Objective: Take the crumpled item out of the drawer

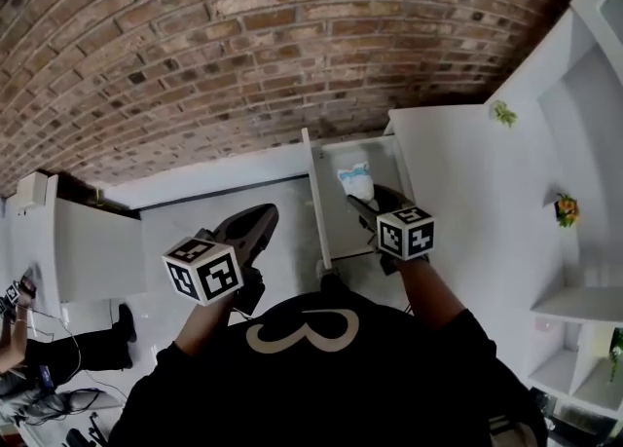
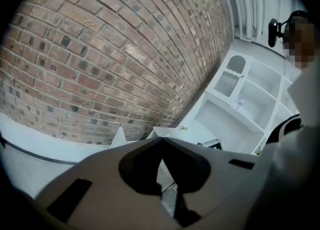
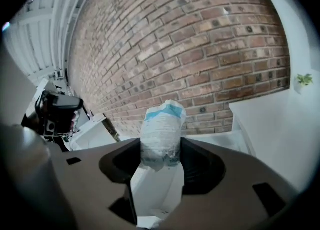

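Right claw [image 3: 161, 153] is pinching the crumpled item [image 3: 162, 124] at the open drawer [image 1: 317, 204], best lifting it straight clear of the walls; left claw [image 2: 161, 141] hanging closed, empty.

- A red-brown brick wall [image 1: 292, 36] with pale mortar fills the far side
- A white band [image 1: 224, 180] runs along its foot, a dark line beneath it, above a pale glossy floor [image 1: 287, 250]
- White shelving [image 1: 584, 133] stands at the right and carries 2 small plants: a green plant [image 1: 503, 113] and an orange-flowered plant [image 1: 566, 207]
- A low white cabinet [image 1: 92, 255] stands at the left
- White vertical slats [image 2: 255, 3] adjoin the brickwork in the left gripper view
- Light is even and bright
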Demonstrator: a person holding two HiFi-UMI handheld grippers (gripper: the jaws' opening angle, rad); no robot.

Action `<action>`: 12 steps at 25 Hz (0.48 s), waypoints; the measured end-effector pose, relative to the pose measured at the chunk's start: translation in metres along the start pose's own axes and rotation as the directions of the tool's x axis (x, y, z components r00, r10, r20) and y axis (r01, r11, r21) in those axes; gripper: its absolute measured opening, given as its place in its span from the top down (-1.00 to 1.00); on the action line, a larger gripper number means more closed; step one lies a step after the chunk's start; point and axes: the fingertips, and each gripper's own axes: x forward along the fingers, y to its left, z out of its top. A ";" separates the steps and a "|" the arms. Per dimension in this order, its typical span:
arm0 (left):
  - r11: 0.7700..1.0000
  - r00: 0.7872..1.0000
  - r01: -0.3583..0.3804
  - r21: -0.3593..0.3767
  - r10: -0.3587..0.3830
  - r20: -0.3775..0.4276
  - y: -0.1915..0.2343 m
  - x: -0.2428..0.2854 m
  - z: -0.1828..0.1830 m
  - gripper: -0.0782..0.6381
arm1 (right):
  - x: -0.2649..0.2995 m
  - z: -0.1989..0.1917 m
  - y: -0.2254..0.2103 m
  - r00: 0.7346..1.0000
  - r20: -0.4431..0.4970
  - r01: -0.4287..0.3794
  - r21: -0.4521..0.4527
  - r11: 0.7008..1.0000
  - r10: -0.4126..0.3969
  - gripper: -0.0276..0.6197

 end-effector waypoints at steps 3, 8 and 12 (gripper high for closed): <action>1.000 1.000 0.002 0.016 -0.003 0.029 -0.008 -0.017 0.007 0.77 | -0.023 0.021 0.029 0.997 0.062 -0.044 -0.020 0.999 0.045 0.18; 0.999 0.996 0.026 0.045 -0.030 0.085 -0.026 -0.037 0.016 0.77 | -0.065 0.055 0.075 0.980 0.155 -0.116 -0.069 0.991 0.126 0.18; 0.994 0.991 0.064 0.089 -0.074 0.111 -0.048 -0.050 0.022 0.77 | -0.098 0.073 0.106 0.960 0.219 -0.156 -0.105 0.982 0.176 0.18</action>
